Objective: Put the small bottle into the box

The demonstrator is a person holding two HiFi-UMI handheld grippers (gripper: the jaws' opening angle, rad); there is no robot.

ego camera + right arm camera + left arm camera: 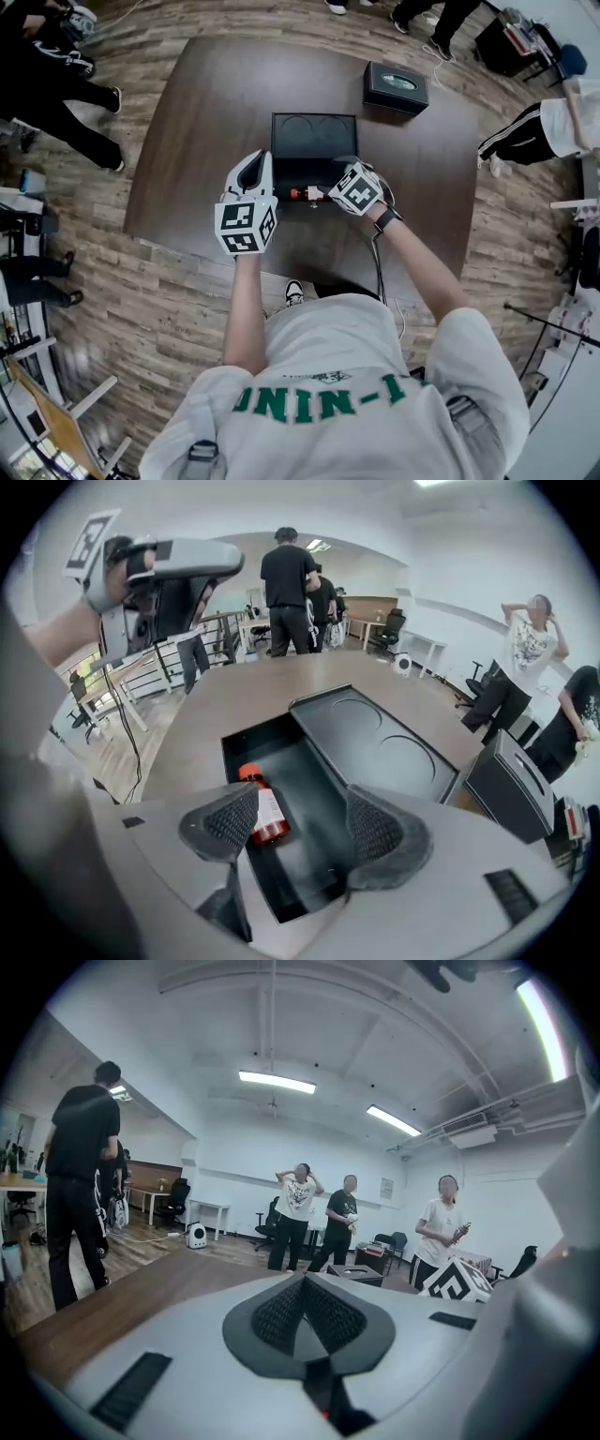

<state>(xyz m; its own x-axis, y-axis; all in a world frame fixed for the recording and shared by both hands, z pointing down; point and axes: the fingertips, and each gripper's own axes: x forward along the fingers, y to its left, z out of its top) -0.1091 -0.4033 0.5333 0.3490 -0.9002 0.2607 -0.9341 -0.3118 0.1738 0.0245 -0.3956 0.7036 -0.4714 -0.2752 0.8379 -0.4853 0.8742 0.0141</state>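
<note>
The small red bottle (pixel 263 815) with an orange cap lies on its side inside the open black box (pixel 309 761); it also shows in the head view (pixel 302 194). My right gripper (pixel 300 822) hovers just above the box, jaws wide open. The bottle lies below its left pad, and neither pad touches it. The box lid (pixel 380 742) lies folded back beyond the tray. In the head view my right gripper (pixel 330 193) is at the box's near edge. My left gripper (pixel 254 167) is held to the left of the box, shut and empty, its pads (pixel 281 1314) meeting.
A black tissue box (pixel 396 86) stands at the far right of the brown table (pixel 197 141). Several people stand around the room beyond the table. A cable (pixel 379 272) hangs off the table's near edge by my right arm.
</note>
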